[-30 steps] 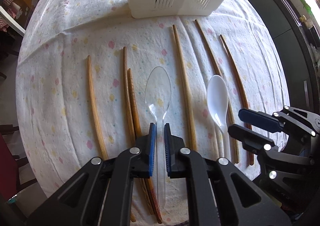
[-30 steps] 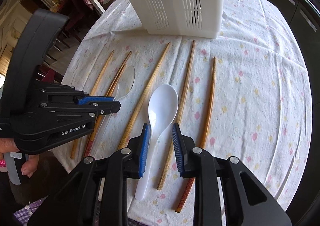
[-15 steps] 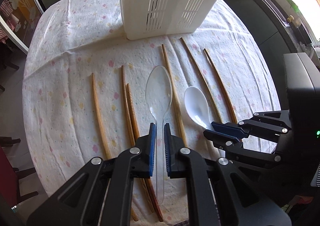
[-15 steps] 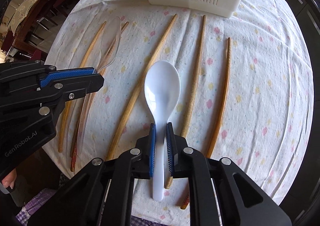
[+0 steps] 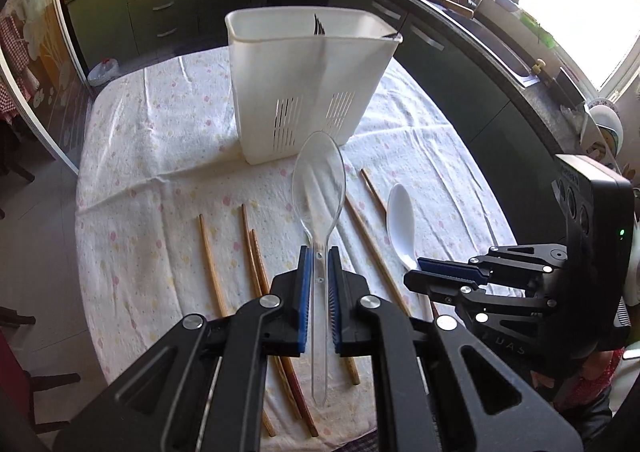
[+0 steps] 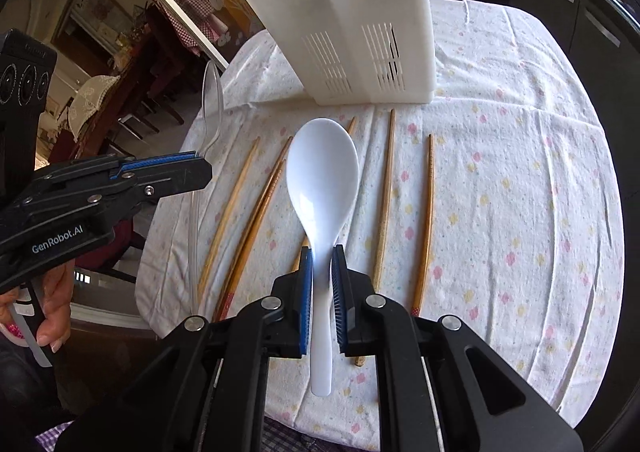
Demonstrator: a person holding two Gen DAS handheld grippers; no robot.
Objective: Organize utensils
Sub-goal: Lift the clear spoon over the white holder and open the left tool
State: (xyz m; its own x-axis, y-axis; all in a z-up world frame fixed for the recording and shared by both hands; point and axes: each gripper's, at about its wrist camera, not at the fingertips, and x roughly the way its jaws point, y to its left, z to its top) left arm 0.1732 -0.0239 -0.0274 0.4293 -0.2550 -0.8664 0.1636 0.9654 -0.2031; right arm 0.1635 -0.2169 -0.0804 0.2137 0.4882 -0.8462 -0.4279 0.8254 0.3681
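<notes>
left wrist view: left gripper [image 5: 319, 266] clamped on the clear spoon [image 5: 319, 188] by its handle, bowl fwd, lifted off the cloth.
right wrist view: right gripper [image 6: 321, 266] clamped on the white spoon [image 6: 322, 180] at the neck, handle hanging out behind the pads, also off the table.
target: white holder [image 5: 310, 80] at the far side of the table [image 5: 132, 156], upright, open top, 2 sections; sth dark inside one, prob. forks, hard to tell.
risk 1: both spoons held on thin smooth handles; could pivot or slide in the pads if tipped down fast.
risk 2: both grippers sit close side by side; heading to the same holder together, they could knock each other.
risk 3: a spoon bowl catching the rim could shove or tip the light holder.
around: six chopsticks [image 6: 386, 196] on the cloth between grippers and holder, some touching in a pair.
in the way: nothing above the table on the path; chopsticks only matter if a gripper dips low.
bg: counter and sink [image 5: 496, 32] behind.
</notes>
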